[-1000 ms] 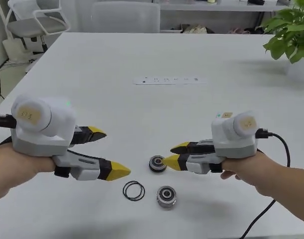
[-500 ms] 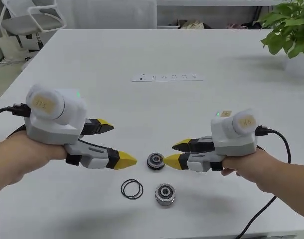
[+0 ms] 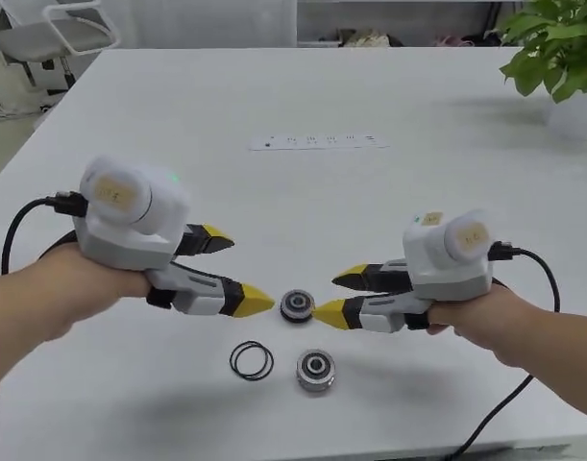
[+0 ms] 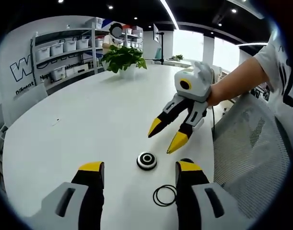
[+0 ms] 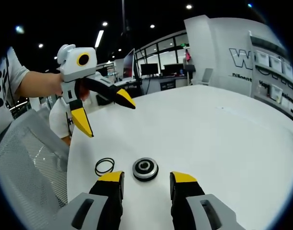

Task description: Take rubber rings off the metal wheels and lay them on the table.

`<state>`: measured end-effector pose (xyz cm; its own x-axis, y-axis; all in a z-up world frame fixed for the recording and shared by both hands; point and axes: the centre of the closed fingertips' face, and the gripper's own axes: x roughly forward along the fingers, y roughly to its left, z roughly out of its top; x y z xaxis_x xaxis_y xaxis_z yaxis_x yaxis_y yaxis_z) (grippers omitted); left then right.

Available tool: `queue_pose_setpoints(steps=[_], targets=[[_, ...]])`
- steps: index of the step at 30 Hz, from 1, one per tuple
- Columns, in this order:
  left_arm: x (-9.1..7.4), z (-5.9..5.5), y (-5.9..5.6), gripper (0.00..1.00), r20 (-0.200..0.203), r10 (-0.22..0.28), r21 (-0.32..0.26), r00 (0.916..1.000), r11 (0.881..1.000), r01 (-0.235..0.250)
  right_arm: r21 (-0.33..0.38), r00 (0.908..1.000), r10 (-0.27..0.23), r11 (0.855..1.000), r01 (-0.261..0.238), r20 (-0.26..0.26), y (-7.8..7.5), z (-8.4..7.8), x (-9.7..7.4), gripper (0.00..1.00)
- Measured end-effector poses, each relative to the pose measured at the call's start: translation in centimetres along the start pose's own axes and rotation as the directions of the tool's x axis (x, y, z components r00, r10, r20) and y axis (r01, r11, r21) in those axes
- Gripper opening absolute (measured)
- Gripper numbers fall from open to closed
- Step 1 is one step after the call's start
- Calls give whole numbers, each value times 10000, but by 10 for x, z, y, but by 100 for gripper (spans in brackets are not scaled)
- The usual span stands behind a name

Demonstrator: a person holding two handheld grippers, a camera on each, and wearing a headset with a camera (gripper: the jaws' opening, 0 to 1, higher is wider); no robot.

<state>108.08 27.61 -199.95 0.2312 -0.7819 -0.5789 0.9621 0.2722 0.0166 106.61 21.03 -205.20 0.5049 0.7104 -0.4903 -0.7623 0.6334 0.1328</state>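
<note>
A metal wheel with a dark rubber ring on it lies flat on the white table, between the two grippers. My left gripper is open, its yellow tips just left of that wheel. From the other side, my right gripper is open with its tips close to the wheel. Nearer me lie a second wheel and two loose black rubber rings. In the left gripper view the wheel sits just ahead of my open left gripper. In the right gripper view the wheel sits just ahead of my open right gripper.
A white power strip lies farther back on the table. A potted plant stands at the far right and a chair at the far left. The table's front edge runs just below the second wheel.
My left gripper has moved right and forward, bringing its tips close to the wheel. The right gripper has stayed almost still beside it. The head camera has shifted a little.
</note>
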Motion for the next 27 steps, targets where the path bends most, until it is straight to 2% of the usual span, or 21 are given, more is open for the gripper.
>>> queue_pose_setpoints(steps=[11, 27], targets=[[18, -1, -1, 53, -129, -231, 94, 9996, 9997, 233, -80, 10000, 26, 10000, -26, -38, 0, -5, 4, 38], [44, -10, -11, 42, -551, -747, 208, 9957, 9969, 760, -61, 10000, 41, 10000, -41, -62, 0, -11, 6, 39]])
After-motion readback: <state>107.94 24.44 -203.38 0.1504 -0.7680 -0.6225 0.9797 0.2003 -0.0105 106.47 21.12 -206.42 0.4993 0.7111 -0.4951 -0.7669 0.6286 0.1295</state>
